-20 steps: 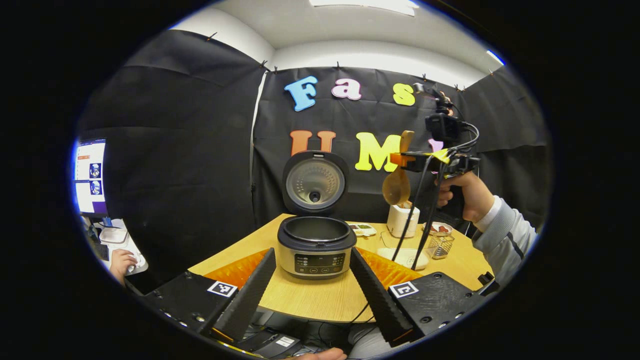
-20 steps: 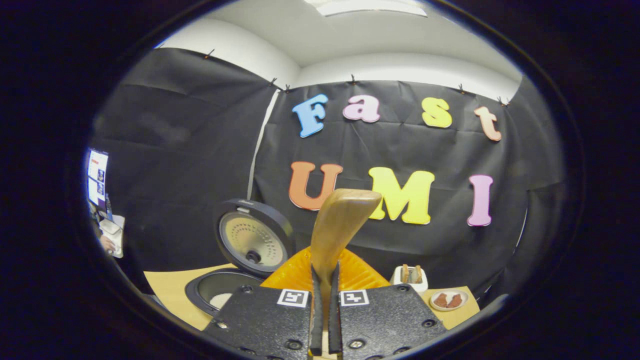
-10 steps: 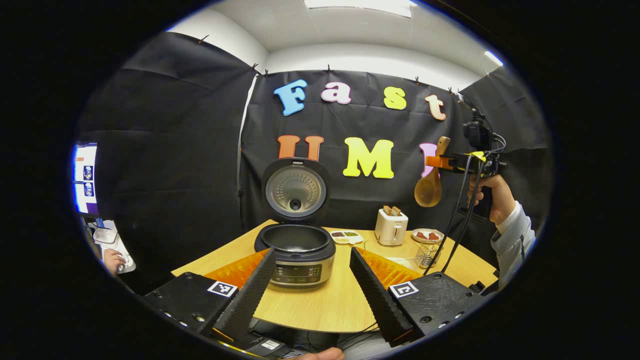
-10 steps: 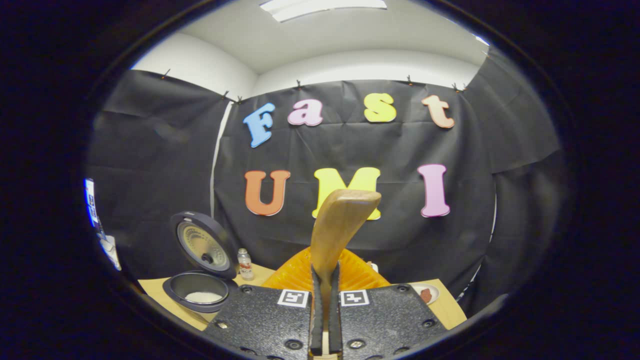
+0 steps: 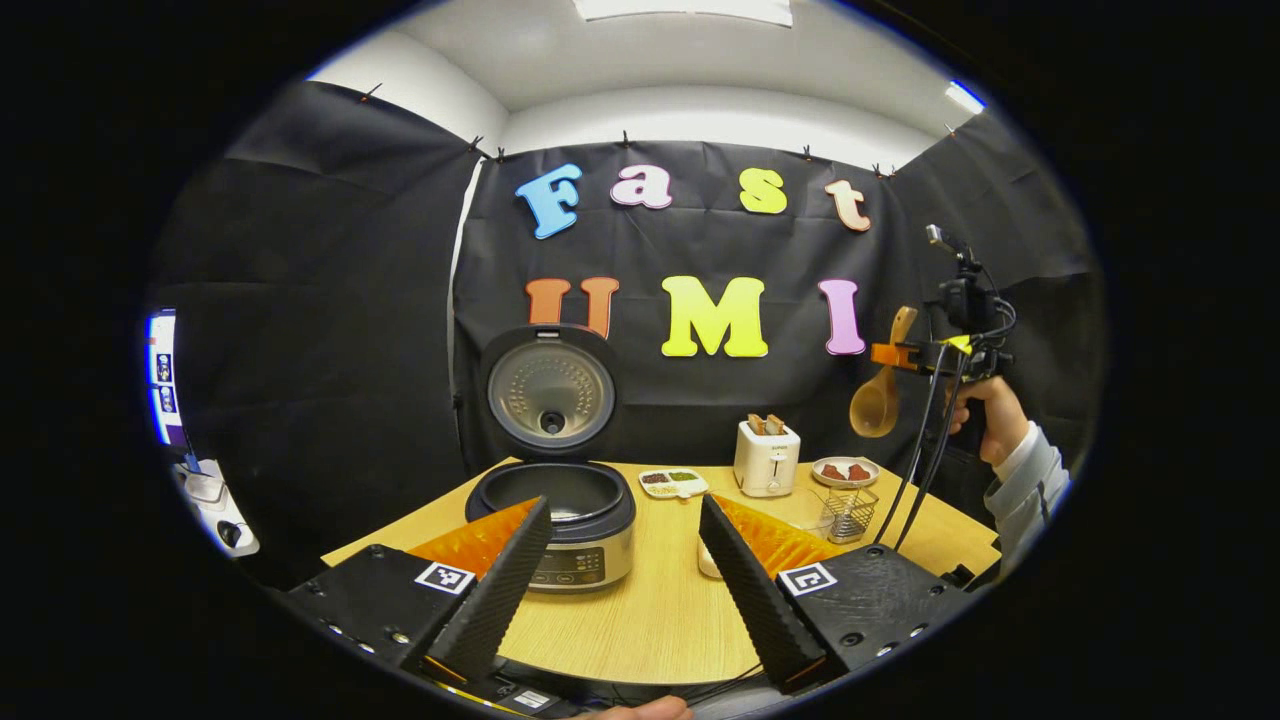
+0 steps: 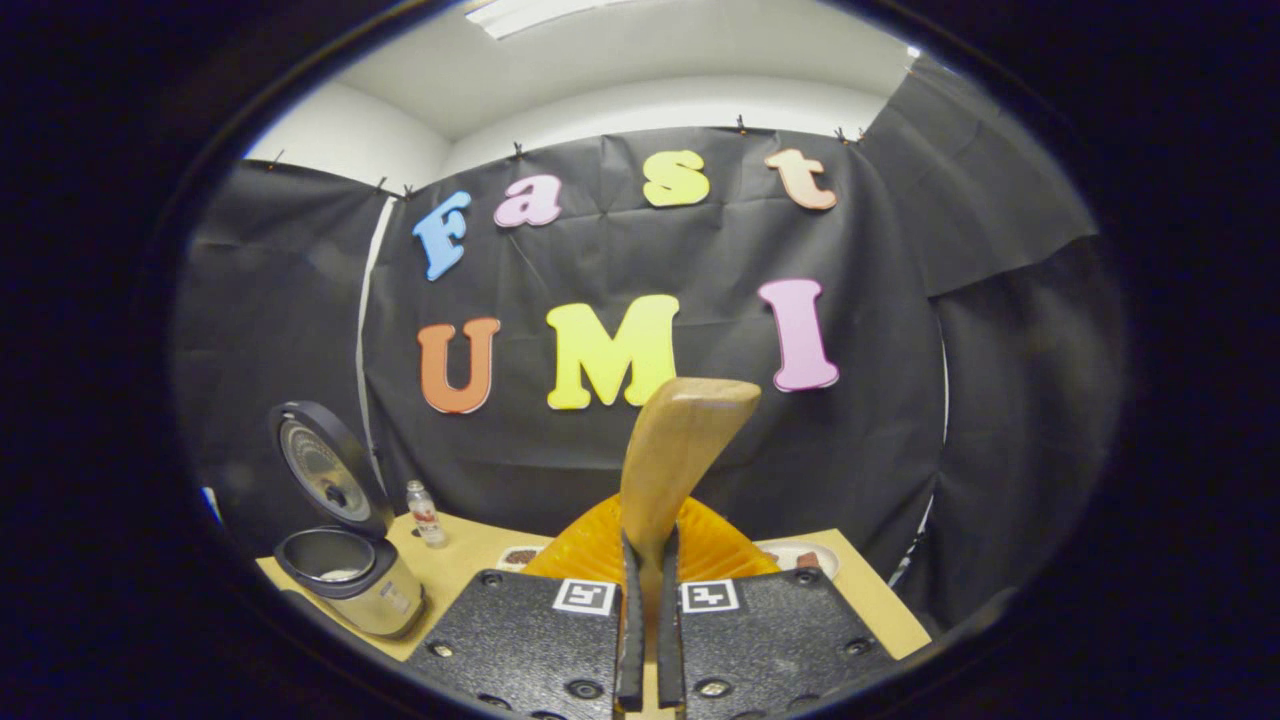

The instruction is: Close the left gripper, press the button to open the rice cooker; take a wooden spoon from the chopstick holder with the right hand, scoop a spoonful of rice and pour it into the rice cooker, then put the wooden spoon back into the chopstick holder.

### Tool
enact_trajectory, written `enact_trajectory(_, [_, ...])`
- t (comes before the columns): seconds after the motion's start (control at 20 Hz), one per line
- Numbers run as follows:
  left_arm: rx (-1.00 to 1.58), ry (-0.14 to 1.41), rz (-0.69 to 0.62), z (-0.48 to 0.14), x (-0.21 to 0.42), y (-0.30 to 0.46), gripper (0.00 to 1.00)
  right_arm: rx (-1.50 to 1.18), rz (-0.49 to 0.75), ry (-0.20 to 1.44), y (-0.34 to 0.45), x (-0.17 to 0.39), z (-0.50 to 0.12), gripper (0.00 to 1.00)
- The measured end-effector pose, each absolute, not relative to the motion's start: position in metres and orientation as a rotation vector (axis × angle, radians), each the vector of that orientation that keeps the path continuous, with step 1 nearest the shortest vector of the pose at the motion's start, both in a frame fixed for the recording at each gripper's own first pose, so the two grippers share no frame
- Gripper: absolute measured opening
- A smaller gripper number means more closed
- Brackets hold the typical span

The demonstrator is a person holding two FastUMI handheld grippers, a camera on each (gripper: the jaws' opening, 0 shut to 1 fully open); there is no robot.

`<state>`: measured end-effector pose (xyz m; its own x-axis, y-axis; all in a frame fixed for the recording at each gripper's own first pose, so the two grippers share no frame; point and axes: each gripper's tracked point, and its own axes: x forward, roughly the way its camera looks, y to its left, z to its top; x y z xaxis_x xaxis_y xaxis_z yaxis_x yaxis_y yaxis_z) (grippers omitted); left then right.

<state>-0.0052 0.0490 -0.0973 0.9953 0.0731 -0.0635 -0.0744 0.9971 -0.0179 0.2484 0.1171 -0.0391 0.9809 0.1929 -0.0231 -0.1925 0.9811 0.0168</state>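
Observation:
The rice cooker (image 5: 560, 515) stands open on the wooden table (image 5: 660, 610), lid (image 5: 550, 385) upright; the right gripper view has it low at the left (image 6: 350, 585). My left gripper (image 5: 625, 570) hovers in front of the table, open, with nothing between its fingers. High at the right, a hand holds my right gripper (image 5: 905, 355), shut on the handle of a wooden spoon (image 5: 878, 400) whose bowl hangs down. That handle (image 6: 680, 450) rises between the shut fingers of the right gripper (image 6: 647, 610). The wire chopstick holder (image 5: 851, 510) sits below the spoon.
A white toaster (image 5: 766, 458), a plate of red pieces (image 5: 845, 470) and a small dish tray (image 5: 672, 482) line the back of the table. A small bottle (image 6: 424, 512) stands beside the cooker. Cables hang from the right gripper. A screen glows far left.
The right gripper has carried the spoon rightward, away from above the cooker, towards the table's right end. The left gripper has drawn back, so the cooker looks smaller and further left.

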Motion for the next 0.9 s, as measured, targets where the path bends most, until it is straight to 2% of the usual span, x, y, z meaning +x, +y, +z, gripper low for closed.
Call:
enact_trajectory(0.2, [-0.016, 0.076, 0.067, -0.103, 0.008, 0.044, 0.95, 0.009, 0.145, 0.084, 0.094, 0.274, -0.092, 0.11])
enact_trajectory(0.25, [-0.017, 0.083, 0.065, -0.106, 0.010, 0.043, 0.95, 0.022, 0.139, 0.101, 0.091, 0.279, -0.101, 0.06])
enact_trajectory(0.3, [-0.020, 0.088, 0.063, -0.108, 0.014, 0.042, 0.95, 0.039, 0.133, 0.119, 0.088, 0.284, -0.113, 0.11])
enact_trajectory(0.55, [-0.019, 0.122, 0.067, -0.123, 0.030, 0.039, 0.95, 0.111, 0.075, 0.202, 0.069, 0.301, -0.169, 0.11])
enact_trajectory(0.75, [-0.007, 0.135, 0.040, -0.128, 0.035, 0.029, 0.95, 0.217, 0.109, 0.268, 0.072, 0.308, -0.200, 0.14])
enact_trajectory(0.8, [-0.004, 0.134, 0.038, -0.129, 0.035, 0.028, 0.95, 0.233, 0.120, 0.268, 0.073, 0.309, -0.199, 0.12])
enact_trajectory(0.85, [-0.004, 0.134, 0.038, -0.129, 0.036, 0.028, 0.95, 0.236, 0.110, 0.271, 0.072, 0.311, -0.206, 0.22])
enact_trajectory(0.9, [-0.004, 0.134, 0.042, -0.129, 0.038, 0.028, 0.95, 0.228, 0.081, 0.264, 0.065, 0.314, -0.202, 0.47])
